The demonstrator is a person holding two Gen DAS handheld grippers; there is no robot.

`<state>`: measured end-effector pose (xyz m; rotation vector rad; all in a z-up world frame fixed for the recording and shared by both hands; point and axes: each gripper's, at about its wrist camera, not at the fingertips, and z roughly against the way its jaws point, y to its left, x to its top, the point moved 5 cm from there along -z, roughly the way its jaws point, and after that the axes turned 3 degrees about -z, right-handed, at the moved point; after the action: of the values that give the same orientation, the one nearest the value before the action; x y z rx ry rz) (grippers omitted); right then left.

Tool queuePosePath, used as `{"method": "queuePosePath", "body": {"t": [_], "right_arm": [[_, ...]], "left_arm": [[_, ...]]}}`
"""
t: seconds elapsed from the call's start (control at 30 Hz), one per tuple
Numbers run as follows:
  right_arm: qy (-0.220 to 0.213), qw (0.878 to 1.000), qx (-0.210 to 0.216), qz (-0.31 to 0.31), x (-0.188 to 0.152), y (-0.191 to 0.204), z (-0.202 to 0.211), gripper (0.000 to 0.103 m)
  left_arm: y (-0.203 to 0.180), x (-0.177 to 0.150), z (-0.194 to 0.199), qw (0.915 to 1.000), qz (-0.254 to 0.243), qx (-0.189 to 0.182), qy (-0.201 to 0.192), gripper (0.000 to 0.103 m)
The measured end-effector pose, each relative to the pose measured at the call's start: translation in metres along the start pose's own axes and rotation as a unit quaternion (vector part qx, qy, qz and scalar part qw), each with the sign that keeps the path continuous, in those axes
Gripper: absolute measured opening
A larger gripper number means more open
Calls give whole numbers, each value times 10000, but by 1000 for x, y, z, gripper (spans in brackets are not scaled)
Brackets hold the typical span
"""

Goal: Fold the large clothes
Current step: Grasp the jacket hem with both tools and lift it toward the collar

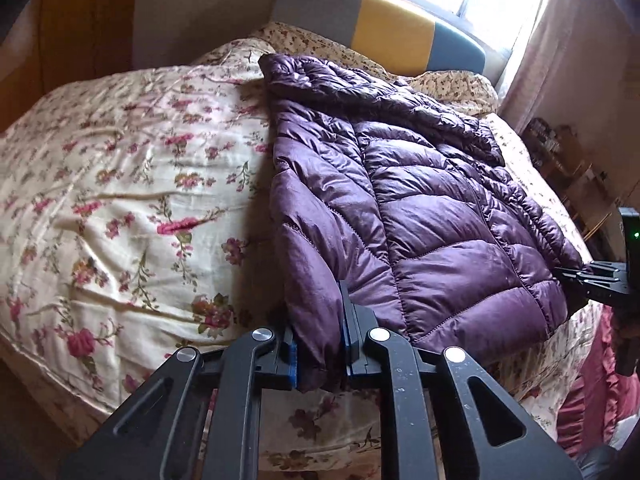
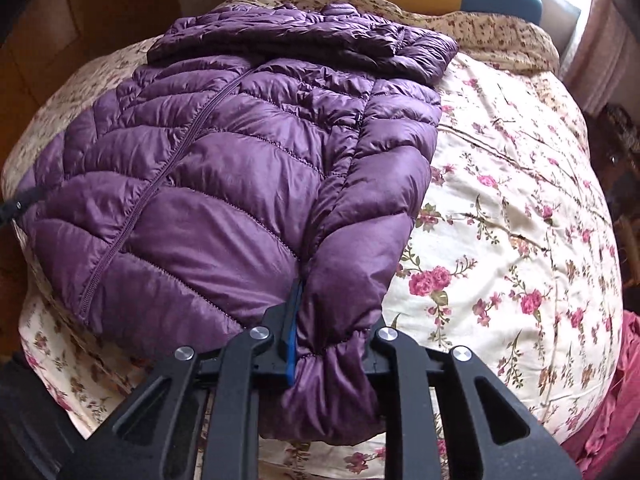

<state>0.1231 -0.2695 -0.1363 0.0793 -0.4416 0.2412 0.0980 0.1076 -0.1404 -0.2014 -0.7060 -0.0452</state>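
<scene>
Purple puffer jacket (image 1: 420, 208), laid flat on the floral bedspread (image 1: 120, 168), is clamped at both lower corners by left gripper (image 1: 320, 356) and right gripper (image 2: 332, 352); folding is judged barely begun.

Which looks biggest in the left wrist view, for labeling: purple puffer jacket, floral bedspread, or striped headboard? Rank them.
1. floral bedspread
2. purple puffer jacket, though it lies nearer the camera, so these two are unsure
3. striped headboard, farthest and partly hidden
</scene>
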Motion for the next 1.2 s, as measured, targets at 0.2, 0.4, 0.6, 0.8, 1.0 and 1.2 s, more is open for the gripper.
{"method": "queuePosePath", "body": {"t": [0.2,0.4,0.6,0.8,1.0,1.2], "right_arm": [[2,10000,-24,34,2,2,-4,18],[5,10000,-51,80,5,5,-2,17],[-91,9999,-35,127,14,7,10,14],[-291,9993,9,252,32,11,27,13],[-564,9980,87,282,57,13,46,12],[-840,9959,8,332,90,11,56,12]], "left_arm": [[-12,8,11,9992,-291,214,-147,13],[-15,10,17,9992,-287,177,-213,13],[-16,16,25,9994,-227,17,-265,13],[-17,33,30,9990,-250,-178,-337,10],[-13,52,25,9981,-31,-517,-335,10],[-6,83,20,9955,222,-801,-460,10]]}}
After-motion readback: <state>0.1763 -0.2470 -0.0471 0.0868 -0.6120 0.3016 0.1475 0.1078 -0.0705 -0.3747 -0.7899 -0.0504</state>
